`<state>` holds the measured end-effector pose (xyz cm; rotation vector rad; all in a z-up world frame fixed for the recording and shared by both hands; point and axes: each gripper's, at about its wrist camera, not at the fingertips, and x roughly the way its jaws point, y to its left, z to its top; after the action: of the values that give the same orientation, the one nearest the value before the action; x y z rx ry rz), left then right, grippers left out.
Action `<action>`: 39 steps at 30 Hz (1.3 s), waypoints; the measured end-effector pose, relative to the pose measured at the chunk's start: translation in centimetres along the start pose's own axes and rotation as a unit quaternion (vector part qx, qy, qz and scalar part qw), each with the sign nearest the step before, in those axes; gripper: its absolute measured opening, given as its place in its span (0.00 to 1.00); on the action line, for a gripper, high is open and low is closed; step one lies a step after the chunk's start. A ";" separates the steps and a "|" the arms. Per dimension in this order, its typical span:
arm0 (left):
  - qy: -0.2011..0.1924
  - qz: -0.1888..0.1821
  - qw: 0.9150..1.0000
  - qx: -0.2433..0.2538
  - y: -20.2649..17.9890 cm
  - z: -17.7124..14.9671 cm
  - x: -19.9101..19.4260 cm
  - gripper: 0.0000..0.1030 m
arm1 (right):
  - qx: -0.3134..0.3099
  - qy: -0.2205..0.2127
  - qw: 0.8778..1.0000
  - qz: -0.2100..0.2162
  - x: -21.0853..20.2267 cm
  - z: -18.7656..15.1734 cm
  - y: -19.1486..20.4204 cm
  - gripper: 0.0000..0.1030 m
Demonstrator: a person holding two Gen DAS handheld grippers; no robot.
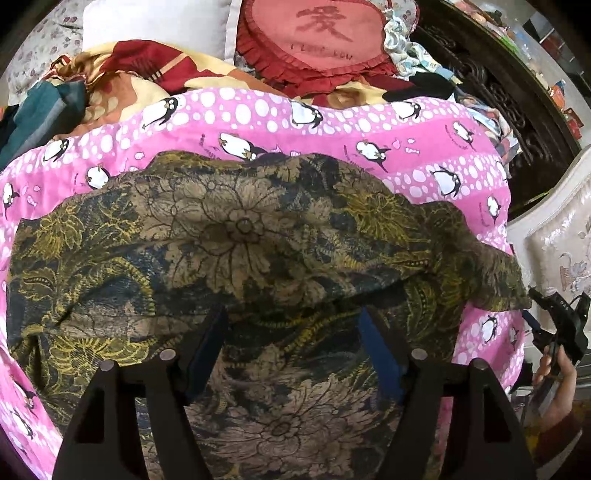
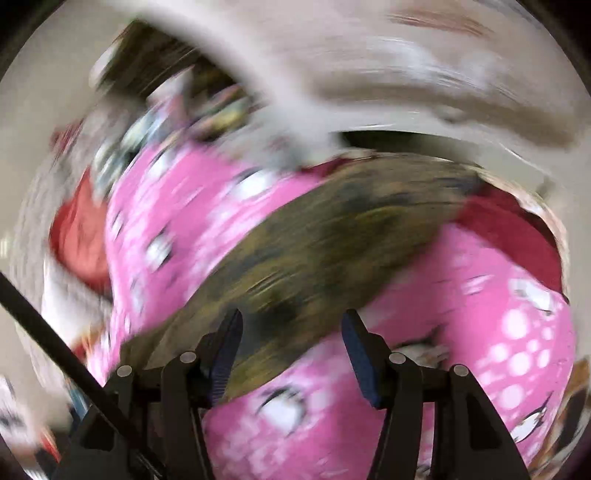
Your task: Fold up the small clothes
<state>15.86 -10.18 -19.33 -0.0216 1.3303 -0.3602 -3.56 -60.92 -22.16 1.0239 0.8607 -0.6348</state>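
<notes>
A dark floral garment [image 1: 236, 236] in olive, yellow and navy lies spread on a pink penguin-print blanket [image 1: 332, 122], with a fold running across its middle. My left gripper [image 1: 291, 332] hangs over the garment's near part, jaws wide apart and nothing pinched between them. In the left wrist view my right gripper [image 1: 557, 321] sits off the garment's right corner, held by a hand [image 1: 554, 380]. The right wrist view is heavily blurred. There the right gripper [image 2: 291, 341] stands open above the garment [image 2: 332, 251] and the blanket [image 2: 498, 314], with no cloth gripped.
A red heart cushion [image 1: 325, 37] and a white pillow [image 1: 155, 26] lie at the back. Bundled red, yellow and teal cloths [image 1: 92, 88] pile up at the back left. A dark carved wooden headboard [image 1: 517, 92] and a pale upholstered chair [image 1: 561, 243] border the right side.
</notes>
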 end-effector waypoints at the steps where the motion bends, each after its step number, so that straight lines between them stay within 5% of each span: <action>1: 0.002 0.002 1.000 0.002 -0.1 0.0 0.2 0.70 | 0.012 -0.008 1.000 -0.005 0.0 0.6 -0.9 0.58; 12: 0.004 0.006 1.000 -0.014 0.1 0.0 0.5 0.70 | 0.086 -0.009 0.996 0.004 3.0 3.8 -3.9 0.57; 15: 0.002 0.008 1.000 -0.023 0.8 -0.1 0.0 0.70 | 0.040 -0.013 0.999 -0.007 2.7 4.1 -2.7 0.06; 22: -0.025 0.009 0.997 -0.067 4.4 0.0 -3.2 0.70 | -0.051 -0.050 0.995 0.074 -2.8 3.4 4.3 0.05; 31: -0.079 0.021 0.985 -0.149 13.0 -0.6 -9.3 0.70 | -0.274 -0.019 0.938 0.211 -7.0 -4.8 25.1 0.05; 39: -0.110 0.042 0.969 -0.217 21.9 -3.5 -13.6 0.70 | -0.385 0.080 0.872 0.291 -2.7 -21.8 39.4 0.05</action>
<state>15.24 14.86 -12.18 -0.3614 1.1629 0.0130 19.56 -25.12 -7.28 0.5419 0.7866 0.3159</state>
